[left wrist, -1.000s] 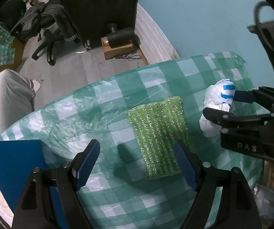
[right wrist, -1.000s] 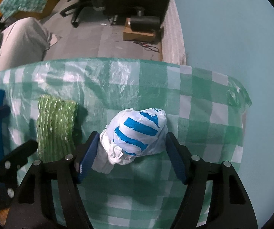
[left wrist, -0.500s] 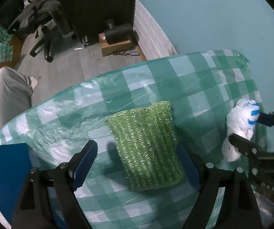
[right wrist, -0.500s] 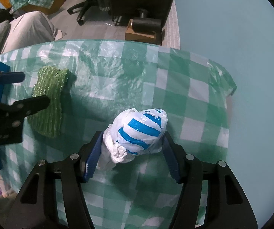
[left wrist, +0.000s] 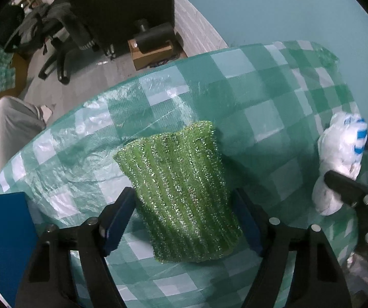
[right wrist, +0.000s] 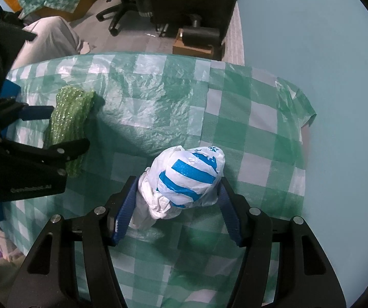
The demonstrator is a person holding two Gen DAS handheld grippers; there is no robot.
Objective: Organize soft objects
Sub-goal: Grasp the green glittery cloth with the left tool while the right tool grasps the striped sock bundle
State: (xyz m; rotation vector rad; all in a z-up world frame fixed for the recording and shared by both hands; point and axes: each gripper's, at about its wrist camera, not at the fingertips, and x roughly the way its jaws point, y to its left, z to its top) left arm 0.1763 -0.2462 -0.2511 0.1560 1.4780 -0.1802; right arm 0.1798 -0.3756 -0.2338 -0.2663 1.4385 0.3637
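Hiding the green scrubber's near edge, left gripper fingers flank it.

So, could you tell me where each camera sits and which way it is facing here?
Left wrist: on the left gripper, looking down along its fingers at the green scrubber; the right gripper shows at the right edge.
Right wrist: on the right gripper, looking down at the white-and-blue bag between its fingers; the left gripper shows at left.
Shared: both objects and the checkered tablecloth.
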